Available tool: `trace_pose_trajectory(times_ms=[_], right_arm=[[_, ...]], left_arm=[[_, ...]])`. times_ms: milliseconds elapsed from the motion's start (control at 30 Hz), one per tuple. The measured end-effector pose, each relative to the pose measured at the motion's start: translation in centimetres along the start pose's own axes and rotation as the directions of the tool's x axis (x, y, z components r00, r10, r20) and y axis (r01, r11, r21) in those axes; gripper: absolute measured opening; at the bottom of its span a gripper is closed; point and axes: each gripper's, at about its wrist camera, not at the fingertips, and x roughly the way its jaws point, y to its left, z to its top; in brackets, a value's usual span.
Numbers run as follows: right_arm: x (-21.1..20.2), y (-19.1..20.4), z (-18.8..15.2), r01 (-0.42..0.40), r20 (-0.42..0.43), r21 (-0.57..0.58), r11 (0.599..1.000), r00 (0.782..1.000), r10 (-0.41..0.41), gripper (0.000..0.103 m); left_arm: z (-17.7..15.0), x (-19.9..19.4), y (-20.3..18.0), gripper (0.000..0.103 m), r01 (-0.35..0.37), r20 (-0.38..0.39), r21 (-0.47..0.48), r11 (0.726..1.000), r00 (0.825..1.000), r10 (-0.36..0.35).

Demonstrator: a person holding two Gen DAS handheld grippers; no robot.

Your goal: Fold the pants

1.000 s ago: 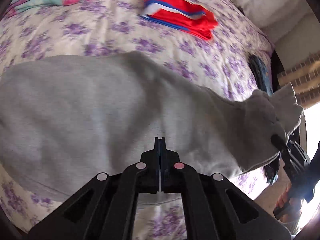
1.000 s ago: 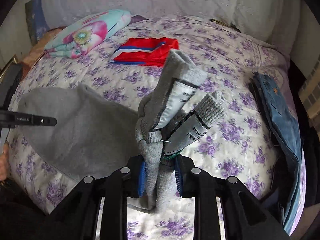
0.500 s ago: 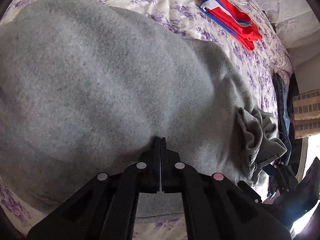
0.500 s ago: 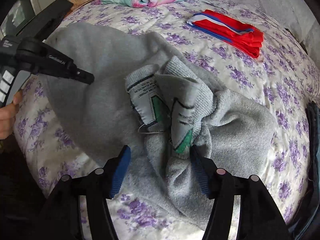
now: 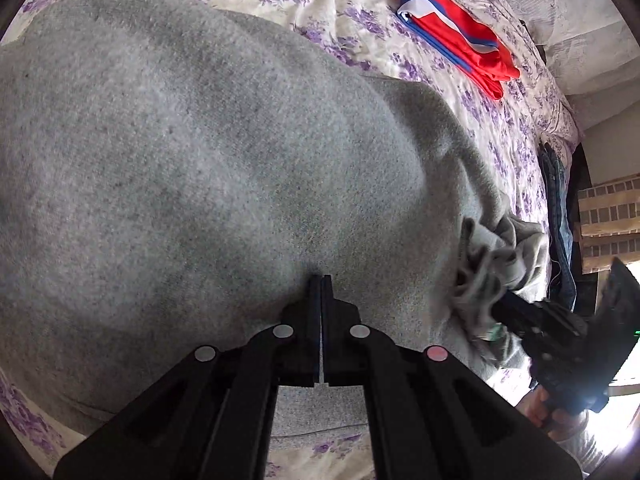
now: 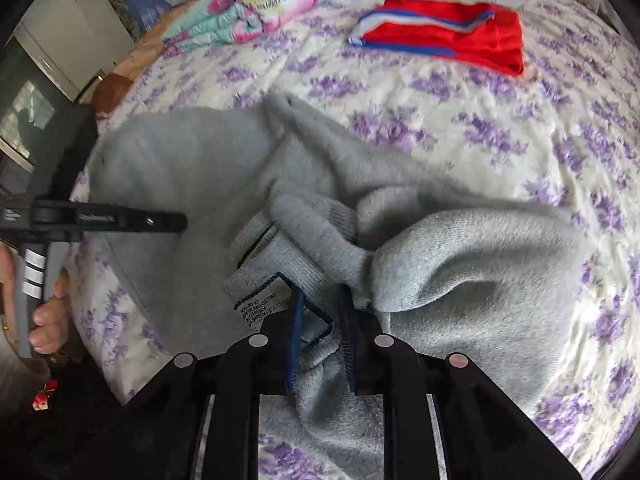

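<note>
Grey sweatpants (image 5: 224, 168) lie spread on the floral bed. My left gripper (image 5: 321, 280) is shut, its tips pressed flat on the grey cloth; no cloth shows between the fingers. My right gripper (image 6: 322, 308) is shut on the bunched waistband (image 6: 288, 276) of the pants, with the white label showing, low over the bed. In the left wrist view the right gripper (image 5: 516, 312) sits at the crumpled waistband on the right. In the right wrist view the left gripper (image 6: 176, 220) rests on the pants at the left.
Folded red shorts with blue and white stripes (image 6: 452, 36) lie at the far side of the bed. A floral pillow (image 6: 256, 4) is at the back left. Blue jeans (image 5: 556, 200) lie along the bed's right edge.
The right gripper lowered the bunched waistband from the air toward the bed, opened briefly, then closed on it again. The left gripper dropped onto the pants and stays shut.
</note>
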Motion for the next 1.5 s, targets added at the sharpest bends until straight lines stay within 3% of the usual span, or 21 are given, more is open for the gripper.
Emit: trace_pose_trajectory(times_ms=[67, 200, 300, 367, 467, 500, 567, 600, 633, 700, 767, 833, 933, 1100, 1200, 1267, 1300, 1333, 1400, 1500], right_arm=[[-0.1, 0.6, -0.1, 0.026, 0.026, 0.0, 1.0, 0.999, -0.026, 0.017], [-0.7, 0.9, 1.2, 0.035, -0.054, 0.026, 0.999, 0.998, -0.033, 0.02], [-3.0, 1.3, 2.7, 0.016, -0.015, 0.035, 0.999, 1.0, -0.015, 0.019], [-3.5, 1.7, 3.6, 0.057, 0.012, 0.01, 0.998, 0.998, -0.057, 0.019], [-1.1, 1.1, 4.3, 0.091, -0.039, 0.014, 0.996, 0.995, -0.091, 0.018], [-0.1, 0.9, 4.2, 0.107, -0.046, 0.004, 0.994, 0.993, -0.107, 0.017], [0.7, 1.1, 4.2, 0.132, -0.027, -0.025, 0.991, 0.991, -0.132, 0.018], [0.6, 1.3, 4.3, 0.134, -0.028, -0.033, 0.99, 0.991, -0.135, 0.022], [0.4, 1.6, 4.4, 0.134, -0.031, -0.038, 0.99, 0.99, -0.136, 0.024], [-0.6, 2.0, 4.4, 0.123, -0.02, -0.024, 0.992, 0.992, -0.123, 0.027], [-2.4, 2.0, 4.1, 0.065, 0.015, 0.032, 0.997, 0.998, -0.066, 0.027], [-4.3, 2.0, 3.6, -0.002, 0.058, 0.086, 0.996, 0.998, -0.003, 0.027], [-6.5, 2.5, 2.5, -0.023, 0.084, 0.094, 0.995, 0.996, 0.015, 0.027], [-9.5, 1.9, 0.2, 0.03, 0.097, 0.086, 0.996, 0.995, -0.039, 0.031], [-10.4, 0.6, -1.4, 0.058, 0.093, 0.136, 0.989, 0.993, -0.071, 0.033], [-10.4, -0.5, -2.1, 0.057, 0.078, 0.184, 0.981, 0.994, -0.073, 0.033], [-10.2, -0.8, -2.4, 0.052, 0.069, 0.2, 0.978, 0.995, -0.067, 0.033], [-10.1, -1.0, -2.5, 0.047, 0.059, 0.208, 0.977, 0.996, -0.06, 0.033], [-9.9, -0.8, -2.5, 0.035, 0.058, 0.198, 0.98, 0.997, -0.047, 0.033], [-9.4, 0.8, -1.6, -0.048, 0.065, 0.164, 0.985, 0.997, 0.037, 0.034]], left_arm=[[-0.1, 0.0, 0.2, 0.0, 0.008, 0.002, -0.004, 1.0, 1.0, -0.008], [-0.3, -0.2, 0.4, 0.0, 0.018, 0.005, -0.015, 1.0, 1.0, -0.018], [-0.3, -1.2, -0.2, 0.0, -0.005, 0.022, 0.001, 1.0, 1.0, 0.005], [-0.4, -3.0, -0.7, 0.0, -0.011, 0.055, 0.013, 1.0, 0.998, 0.011], [-0.8, -7.5, -0.4, 0.006, 0.029, 0.141, -0.005, 1.0, 0.99, -0.028], [-1.0, -9.2, 0.1, 0.015, 0.032, 0.176, -0.02, 0.999, 0.984, -0.028], [-1.5, -12.9, 1.6, 0.041, 0.008, 0.255, -0.063, 0.998, 0.967, 0.008], [-1.9, -14.7, 2.6, 0.059, -0.006, 0.296, -0.09, 0.996, 0.955, 0.032], [-2.2, -16.2, 3.4, 0.069, -0.015, 0.329, -0.116, 0.993, 0.943, 0.053], [-3.0, -18.6, 5.5, 0.071, -0.023, 0.365, -0.164, 0.986, 0.927, 0.082], [-3.6, -19.3, 7.7, 0.077, -0.022, 0.365, -0.212, 0.977, 0.925, 0.1], [-4.1, -18.5, 9.9, 0.08, 0.007, 0.33, -0.272, 0.962, 0.94, 0.086], [-4.6, -15.0, 12.1, 0.08, 0.105, 0.259, -0.344, 0.933, 0.966, -0.013], [-4.2, -8.6, 12.4, 0.08, 0.146, 0.176, -0.378, 0.914, 0.981, -0.083], [-2.4, -7.0, 12.2, 0.092, 0.156, 0.184, -0.368, 0.917, 0.978, -0.092], [-0.5, -6.9, 11.6, 0.084, 0.167, 0.188, -0.357, 0.919, 0.977, -0.105], [0.3, -7.0, 11.1, 0.057, 0.175, 0.176, -0.35, 0.92, 0.977, -0.119], [0.9, -7.4, 10.2, 0.041, 0.164, 0.175, -0.319, 0.934, 0.978, -0.112], [1.5, -8.9, 7.7, 0.03, 0.11, 0.198, -0.214, 0.971, 0.978, -0.068], [1.1, -10.8, 4.0, 0.028, 0.021, 0.234, -0.073, 0.997, 0.972, -0.004]])
